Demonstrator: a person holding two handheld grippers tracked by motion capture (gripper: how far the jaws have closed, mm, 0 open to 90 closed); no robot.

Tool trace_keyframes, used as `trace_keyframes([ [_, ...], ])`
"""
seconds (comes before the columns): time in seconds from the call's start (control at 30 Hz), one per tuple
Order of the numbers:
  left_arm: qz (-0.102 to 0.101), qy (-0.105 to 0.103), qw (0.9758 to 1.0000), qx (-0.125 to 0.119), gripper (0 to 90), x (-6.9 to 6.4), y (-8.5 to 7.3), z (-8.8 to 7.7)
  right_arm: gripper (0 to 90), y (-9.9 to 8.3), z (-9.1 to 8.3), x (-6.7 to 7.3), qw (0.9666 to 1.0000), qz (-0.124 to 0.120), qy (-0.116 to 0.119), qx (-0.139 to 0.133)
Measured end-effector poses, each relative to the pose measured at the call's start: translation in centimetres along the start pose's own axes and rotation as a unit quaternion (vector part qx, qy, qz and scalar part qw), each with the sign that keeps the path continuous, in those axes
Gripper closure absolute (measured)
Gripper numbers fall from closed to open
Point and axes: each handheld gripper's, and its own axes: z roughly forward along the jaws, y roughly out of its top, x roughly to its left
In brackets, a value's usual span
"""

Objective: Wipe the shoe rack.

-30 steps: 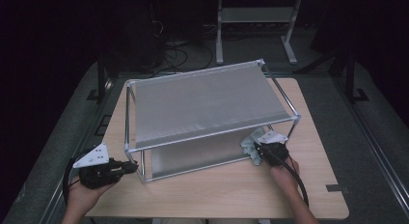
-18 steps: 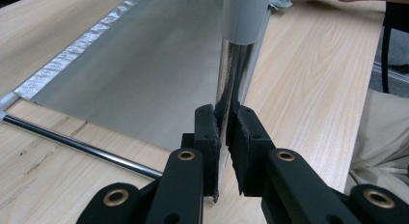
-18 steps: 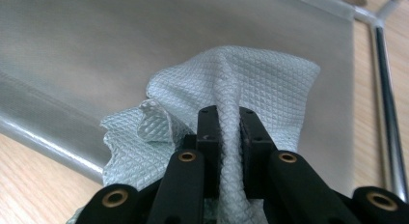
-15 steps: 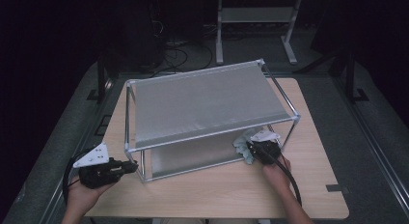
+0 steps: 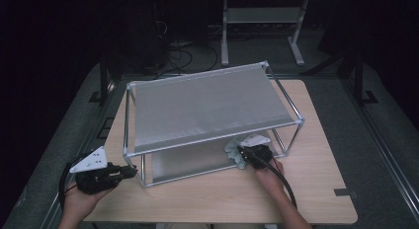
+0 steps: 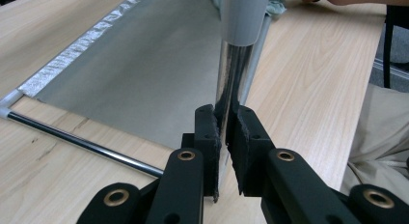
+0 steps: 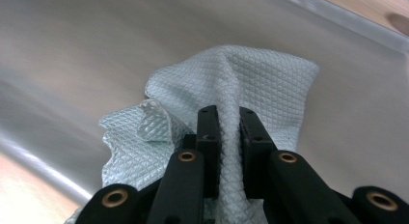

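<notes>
The left gripper [image 6: 224, 137] is clamping the rack's [image 5: 207, 103] front-left corner post [image 6: 234, 84] while the right gripper [image 7: 226, 132] is pinching the light-green cloth [image 7: 251, 84] on the lower shelf [image 7: 96, 50] near its front-right corner.

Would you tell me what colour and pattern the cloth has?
The cloth is pale mint green with a fine diamond weave, clearest in the right gripper view.

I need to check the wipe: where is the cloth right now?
In the high view the pale green cloth lies on the rack's lower shelf at its near right end, pinched in the right gripper beside the near right post.
</notes>
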Motion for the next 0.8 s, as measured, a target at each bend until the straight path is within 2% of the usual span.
trace_keyframes([
  [0.1,-0.004,0.000,1.0000,-0.003,81.5,0.0,-0.4,-0.4,81.3,-0.4,-0.2,-0.8,0.9999,0.006,-0.013,-0.002],
  [0.3,-0.007,-0.009,0.9999,-0.005,81.1,-0.1,-0.5,-0.5,81.3,-0.6,-0.3,-0.7,0.9997,0.003,-0.025,-0.005],
  [0.4,-0.009,-0.007,0.9999,-0.005,81.2,0.0,-0.5,-0.5,81.2,-0.8,-0.5,-1.0,0.9998,0.002,-0.020,-0.002],
  [0.47,-0.009,-0.006,0.9999,-0.006,81.1,0.0,-0.6,-0.5,81.2,-1.0,-0.8,-1.4,0.9995,0.009,-0.031,0.002],
  [0.53,-0.008,-0.005,0.9999,-0.005,81.2,0.0,-0.5,-0.5,81.2,-1.1,-0.9,-1.6,0.9994,0.020,-0.027,0.001],
  [0.6,-0.007,-0.005,1.0000,-0.004,81.2,0.0,-0.5,-0.5,81.2,-1.0,-0.8,-1.4,0.9995,0.015,-0.029,0.001],
  [0.7,-0.007,-0.003,1.0000,-0.004,81.2,0.0,-0.5,-0.4,81.2,-0.8,-0.6,-1.1,0.9997,0.011,-0.020,-0.003],
  [0.8,-0.008,0.000,1.0000,-0.005,81.3,0.1,-0.4,-0.4,81.2,-0.9,-0.6,-1.2,0.9997,0.025,-0.003,-0.006],
])
